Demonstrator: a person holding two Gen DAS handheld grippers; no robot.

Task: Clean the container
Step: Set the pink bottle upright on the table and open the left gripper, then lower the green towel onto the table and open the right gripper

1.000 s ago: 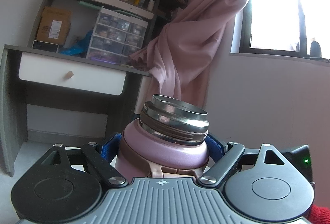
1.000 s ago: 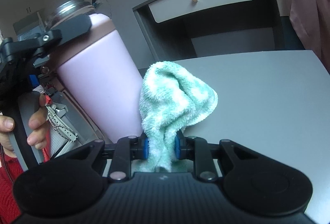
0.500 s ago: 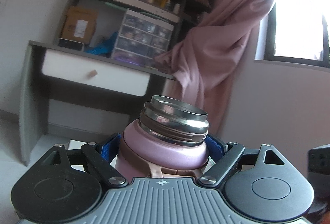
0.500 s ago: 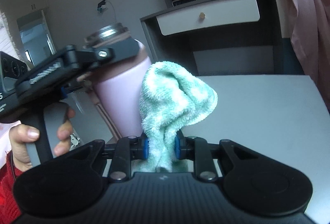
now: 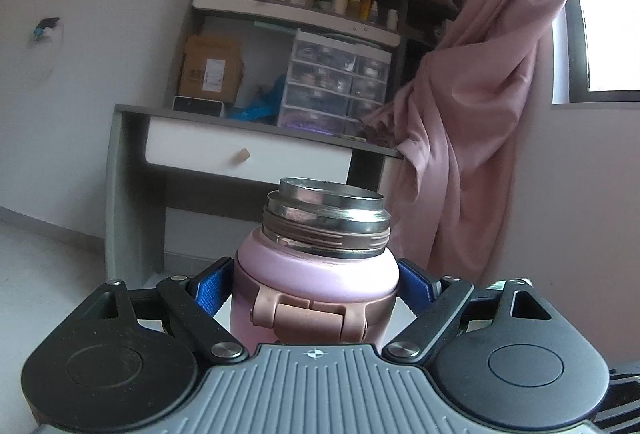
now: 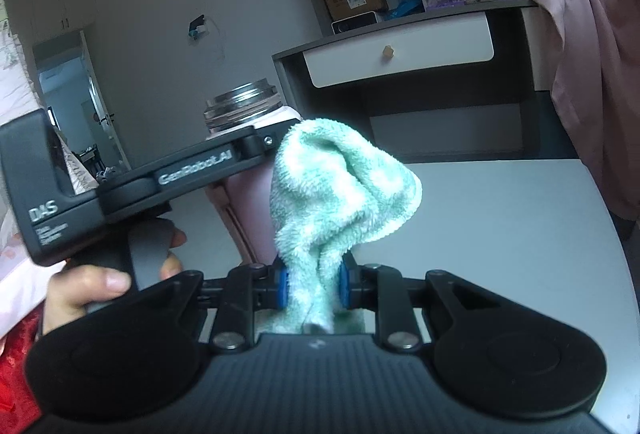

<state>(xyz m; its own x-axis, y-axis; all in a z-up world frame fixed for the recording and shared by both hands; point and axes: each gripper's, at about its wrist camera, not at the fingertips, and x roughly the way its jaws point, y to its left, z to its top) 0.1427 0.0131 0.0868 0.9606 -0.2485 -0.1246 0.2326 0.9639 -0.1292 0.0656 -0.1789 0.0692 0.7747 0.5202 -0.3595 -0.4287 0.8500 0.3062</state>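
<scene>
Both hands have risen since the earlier frames, and the left wrist camera has swung so that the desk (image 5: 132, 122) with its white drawer (image 5: 240, 154) now sits near the middle of its view and the window (image 5: 604, 14) has slid to the right edge. The left gripper (image 5: 316, 290) holds the pink bottle (image 5: 316, 274), the container to be cleaned, by its shoulder just under the bare steel threaded neck (image 5: 326, 218); its blue pads (image 5: 210, 288) press on either side, and the jaws have just been closing a little tighter on it. The bottle stands upright with its mouth uncovered, lifted clear of the grey table (image 6: 500, 234), over that table's left edge as the right wrist view shows it. In that view the left gripper (image 6: 260, 142) reaches in from the left, a hand (image 6: 104, 274) wrapped round its handle, a red sleeve (image 6: 16, 386) below it, and the bottle (image 6: 244, 202) now sits lower and nearer the middle than a second ago. The right gripper (image 6: 312, 284) is clenched on a mint-green terry cloth (image 6: 344, 186), whose bunched top stands up above the blue pads (image 6: 282, 284) and lies just beside the bottle's right flank; whether cloth and bottle touch cannot be told. A pink curtain (image 5: 480, 94) hangs right of the desk, with a clear drawer unit (image 5: 336, 82) and a cardboard box (image 5: 210, 70) on the desk top.
</scene>
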